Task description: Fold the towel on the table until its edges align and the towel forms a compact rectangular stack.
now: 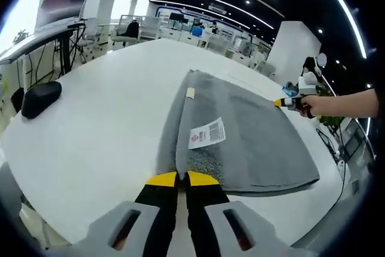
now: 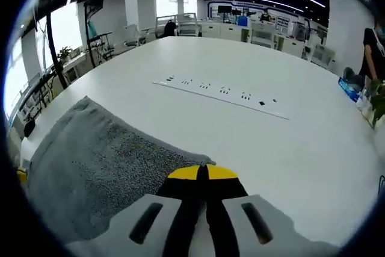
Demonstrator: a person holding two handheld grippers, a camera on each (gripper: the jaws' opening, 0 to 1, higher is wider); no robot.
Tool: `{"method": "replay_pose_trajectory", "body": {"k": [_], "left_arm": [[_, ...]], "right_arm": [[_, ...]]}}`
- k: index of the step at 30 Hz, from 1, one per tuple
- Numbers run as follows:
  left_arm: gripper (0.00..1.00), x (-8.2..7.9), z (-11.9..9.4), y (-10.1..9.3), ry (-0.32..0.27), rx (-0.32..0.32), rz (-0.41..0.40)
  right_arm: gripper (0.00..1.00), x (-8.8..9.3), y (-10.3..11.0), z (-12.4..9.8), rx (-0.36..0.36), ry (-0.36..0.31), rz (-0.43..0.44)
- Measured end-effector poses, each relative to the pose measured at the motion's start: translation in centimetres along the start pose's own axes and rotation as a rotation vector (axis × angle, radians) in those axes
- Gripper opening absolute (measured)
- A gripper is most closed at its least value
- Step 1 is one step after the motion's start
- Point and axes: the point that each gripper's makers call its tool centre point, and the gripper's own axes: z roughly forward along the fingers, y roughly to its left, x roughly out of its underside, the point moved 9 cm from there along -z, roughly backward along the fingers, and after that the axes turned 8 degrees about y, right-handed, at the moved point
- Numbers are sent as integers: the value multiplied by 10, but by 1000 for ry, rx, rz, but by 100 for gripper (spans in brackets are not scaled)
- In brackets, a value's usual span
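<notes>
Grey towel (image 1: 240,130) spread flat on a white table (image 1: 102,124), folded once so a doubled edge runs along its left side, with a white barcode label (image 1: 207,133) and a small cream tag (image 1: 190,93) on top. In the right gripper view, same towel (image 2: 90,167) at lower left, its corner reaching the yellow tips.

Left gripper (image 1: 178,179) at the towel's near edge, yellow-tipped jaws pressed together with only a thin slit between them, tips touching the fabric; whether cloth is pinched, cannot tell. Right gripper (image 2: 202,174) likewise clenched at the towel's corner, grip on cloth unclear. In the left gripper view, right gripper (image 1: 287,102) at the towel's far right edge, held by a hand (image 1: 325,105).

Black object (image 1: 40,98) far left on the table. Long white strip with sockets (image 2: 219,95) across the tabletop beyond the towel.
</notes>
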Motion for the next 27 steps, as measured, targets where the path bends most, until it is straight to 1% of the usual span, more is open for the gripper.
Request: {"method": "replay_pose_trajectory", "body": {"k": [3,5,9,12,13,14,15,16,17,18,19,22,23,24,25,27], "left_arm": [[5,1,0,0,-1,0,-1],[5,1,0,0,0,-1,2],[5,-1,0,0,17,1,20],[6,-3,0,0,26,14,20],[7,-6,-1,-1,6,37,12],[8,-12,-3,-5,-43,77,13],[12,-17,-9,-11,-70,89,9],[15,-21,-12,-13,-74,86,8],[18,-26,-16,-17,-75,84,27],[19,-31,-18,-20,-81,86,66],[21,-37,-21,-27,-88,87,127],[28,-48,-25,-47,-97,120,222],[29,-50,-25,-55,-99,144,255],[32,-51,-25,-67,-100,179,299],[34,-50,-22,-78,-88,215,345],[36,-47,-17,-92,-79,249,419]], "right_arm": [[1,1,-1,-2,-15,-2,2],[2,-1,-2,-2,-45,-15,20],[5,0,-2,-9,-51,-36,7],[9,0,-6,-10,-60,-37,10],[10,0,-7,-11,-62,-39,11],[11,-1,-7,-14,-63,-42,12],[12,-1,-8,-16,-64,-44,14],[12,-1,-9,-17,-66,-44,15],[13,0,-9,-18,-67,-43,17],[13,1,-10,-18,-67,-43,20],[14,1,-11,-20,-67,-45,23],[14,2,-14,-22,-69,-43,25],[14,2,-15,-24,-72,-43,30],[14,2,-16,-27,-72,-43,36],[14,3,-17,-28,-74,-41,44],[14,6,-18,-28,-81,-33,69]]}}
